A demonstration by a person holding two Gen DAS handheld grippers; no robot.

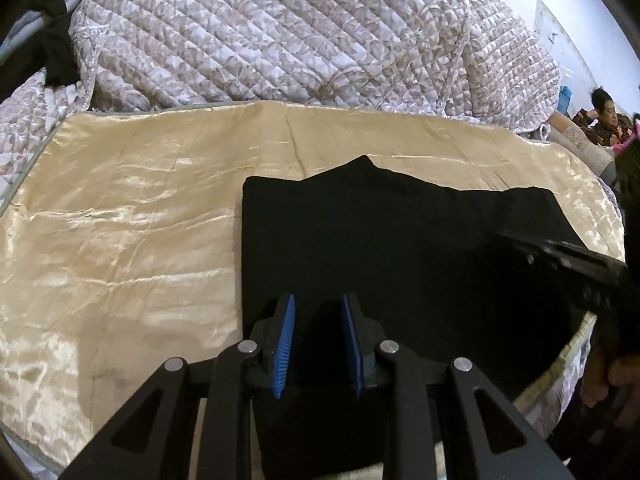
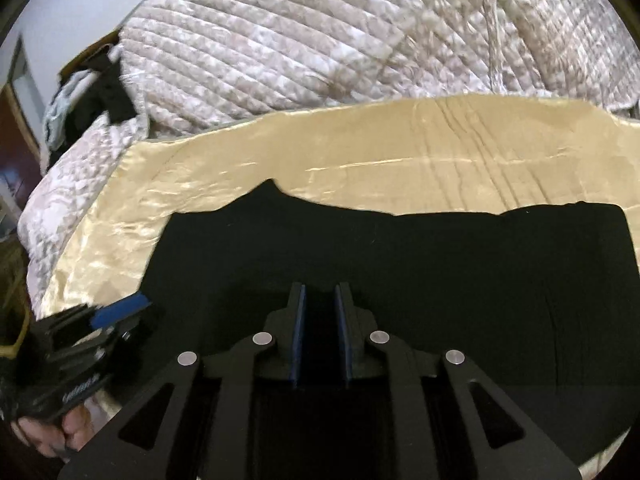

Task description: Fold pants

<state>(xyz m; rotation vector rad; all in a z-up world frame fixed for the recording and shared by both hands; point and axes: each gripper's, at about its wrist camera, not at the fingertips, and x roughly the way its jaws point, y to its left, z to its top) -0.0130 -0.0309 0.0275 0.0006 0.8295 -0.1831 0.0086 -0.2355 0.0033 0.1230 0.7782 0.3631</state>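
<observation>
Your left tool [image 1: 318, 340] hovers with jaws apart and empty over the near left edge of the black pants [image 1: 400, 248]. These lie folded on the gold cloth [image 1: 120, 220], long axis running rightward. Your right tool [image 2: 320, 332], jaws slightly apart and empty, hangs over their near middle.

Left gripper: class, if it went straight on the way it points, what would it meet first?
Most likely the black pants: the left gripper points down at them, with nothing visible between, though depth is unclear.
</observation>
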